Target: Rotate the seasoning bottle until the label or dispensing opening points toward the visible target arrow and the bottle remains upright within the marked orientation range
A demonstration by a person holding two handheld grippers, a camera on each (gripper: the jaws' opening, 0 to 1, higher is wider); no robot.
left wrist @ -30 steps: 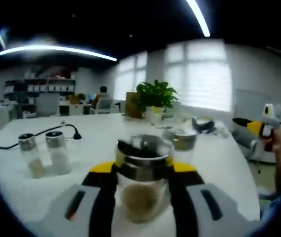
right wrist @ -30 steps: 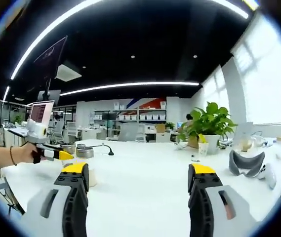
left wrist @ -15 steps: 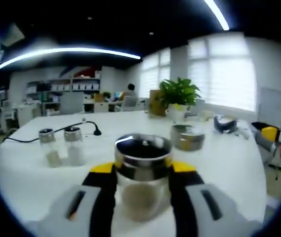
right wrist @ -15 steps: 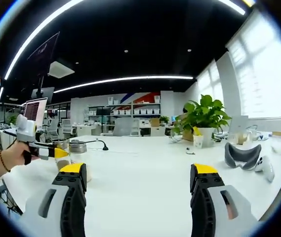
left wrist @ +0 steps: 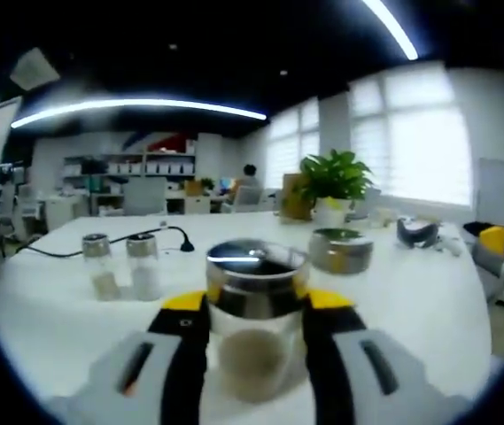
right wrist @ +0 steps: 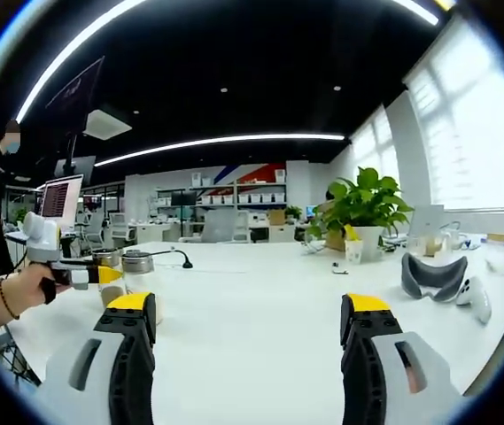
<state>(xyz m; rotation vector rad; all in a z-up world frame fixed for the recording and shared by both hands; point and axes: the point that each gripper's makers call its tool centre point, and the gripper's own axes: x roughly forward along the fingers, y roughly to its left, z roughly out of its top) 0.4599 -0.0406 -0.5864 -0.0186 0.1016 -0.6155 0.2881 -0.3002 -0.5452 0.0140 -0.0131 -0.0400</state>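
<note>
The seasoning bottle [left wrist: 256, 323], clear glass with a shiny metal cap and brownish powder inside, stands upright on the white table [left wrist: 48, 328], pinched between the jaws of the left gripper [left wrist: 253, 332]. Beyond the bottle stand two small shakers [left wrist: 123, 266] and a round metal tin [left wrist: 341, 249]. The right gripper [right wrist: 250, 341] hangs with its jaws spread over bare tabletop; its view also shows a potted plant [right wrist: 362, 217] and a grey headset [right wrist: 438, 279].

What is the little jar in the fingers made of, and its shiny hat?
The seasoning bottle looks like clear glass, or maybe clear plastic: you can see brownish powder through its wall. Its cap looks like polished metal, silvery with a bright streak of ceiling light across it. The left gripper is clamped on the bottle.
</note>
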